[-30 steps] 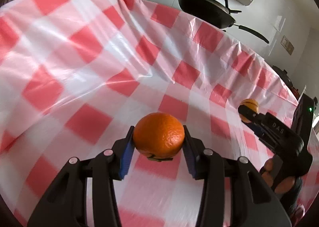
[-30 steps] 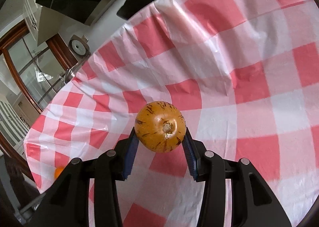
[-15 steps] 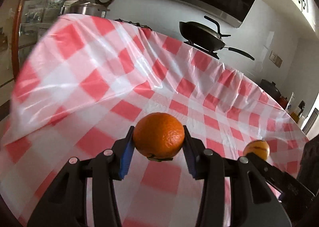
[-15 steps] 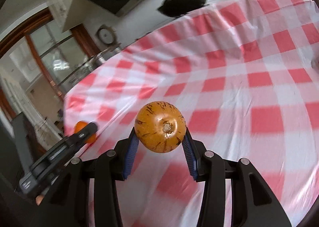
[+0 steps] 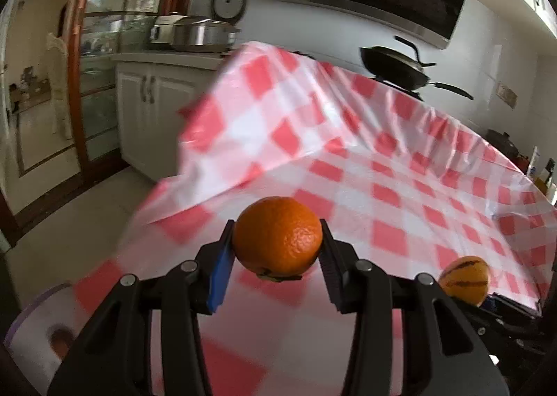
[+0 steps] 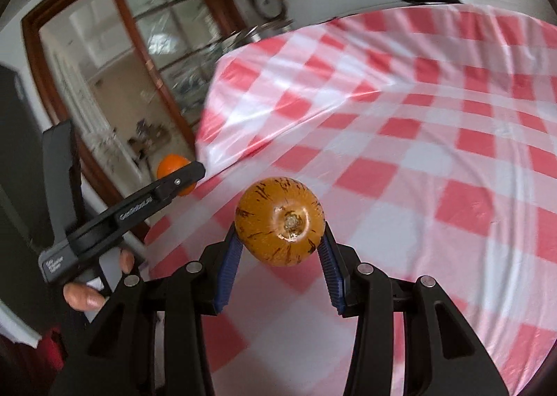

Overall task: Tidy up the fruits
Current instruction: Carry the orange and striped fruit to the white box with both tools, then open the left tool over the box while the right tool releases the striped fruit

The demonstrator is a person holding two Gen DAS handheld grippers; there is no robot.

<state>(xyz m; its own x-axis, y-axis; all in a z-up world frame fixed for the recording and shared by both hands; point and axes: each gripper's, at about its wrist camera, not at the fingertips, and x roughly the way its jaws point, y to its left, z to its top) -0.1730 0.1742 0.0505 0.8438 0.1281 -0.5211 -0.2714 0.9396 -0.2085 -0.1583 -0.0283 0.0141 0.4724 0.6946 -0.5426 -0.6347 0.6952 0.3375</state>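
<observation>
Item: L gripper (image 5: 276,250) clamped on orange (image 5: 277,235), R gripper (image 6: 280,243) clamped on striped yellow fruit (image 6: 280,221), both held above checked cloth (image 6: 435,138); white plate (image 5: 33,324) lies lower-left of L jaws, nearer L hand.

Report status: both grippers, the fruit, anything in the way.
Left gripper shut on orange. Right gripper shut on streaked yellow fruit. Both above checked tablecloth; nothing blocking.

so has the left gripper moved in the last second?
Yes. The left gripper, shut on the orange, swung left: the black pan slid rightward in its view and the cabinet beyond the tablecloth's edge appeared.
</observation>
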